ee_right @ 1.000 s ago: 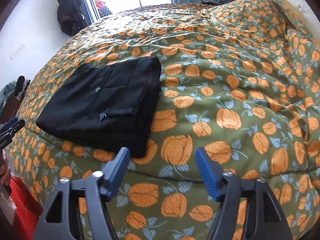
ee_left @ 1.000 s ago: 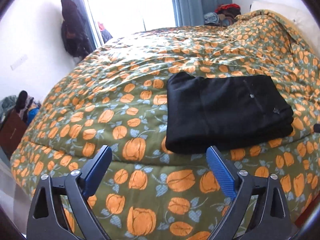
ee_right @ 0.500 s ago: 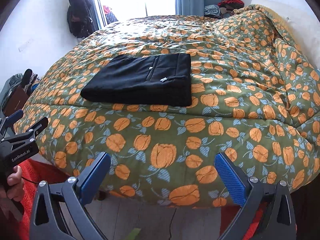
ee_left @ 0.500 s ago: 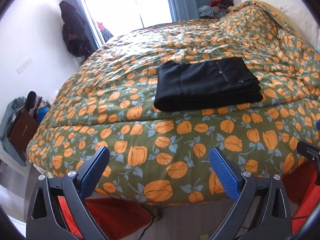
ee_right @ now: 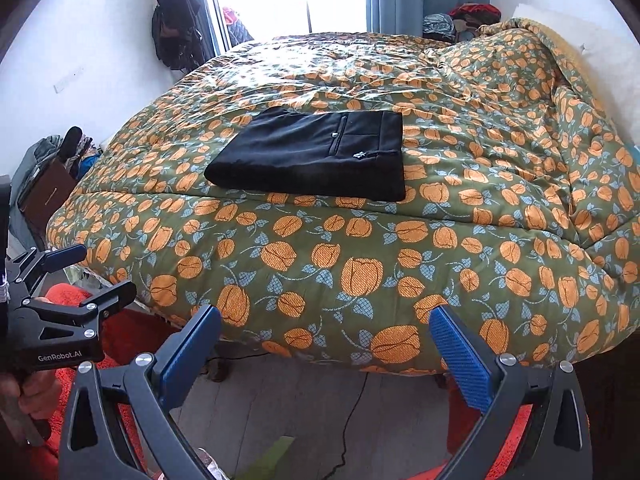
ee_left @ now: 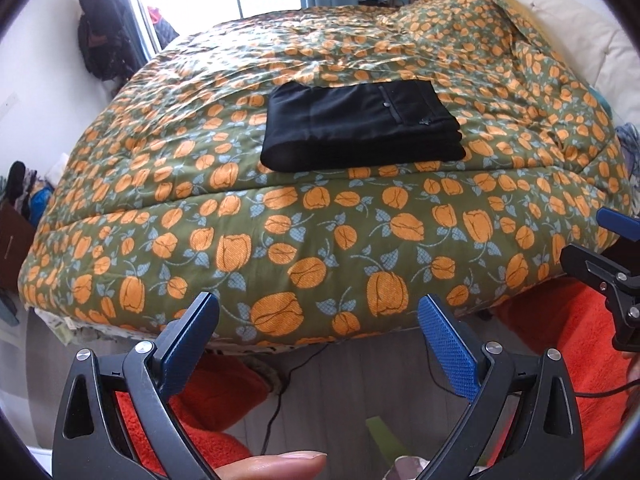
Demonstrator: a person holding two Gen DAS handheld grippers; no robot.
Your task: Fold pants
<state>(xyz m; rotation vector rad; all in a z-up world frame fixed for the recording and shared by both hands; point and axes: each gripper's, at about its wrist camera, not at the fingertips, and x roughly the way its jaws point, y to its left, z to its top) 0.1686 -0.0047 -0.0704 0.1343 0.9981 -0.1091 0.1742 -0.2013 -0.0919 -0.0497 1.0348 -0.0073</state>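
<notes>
I hold the left gripper [ee_left: 318, 322] and right gripper [ee_right: 325, 334] off the foot of the bed [ee_right: 360, 264], jaws spread wide, gripping and touching nothing; the folded black pants [ee_right: 316, 150] lie flat on its flowered quilt, well beyond both.

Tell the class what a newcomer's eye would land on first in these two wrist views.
The folded black pants lie flat on the tulip-patterned quilt, near the bed's front edge. Below, both grippers stand open and empty off the bed: the left gripper and the right gripper.
</notes>
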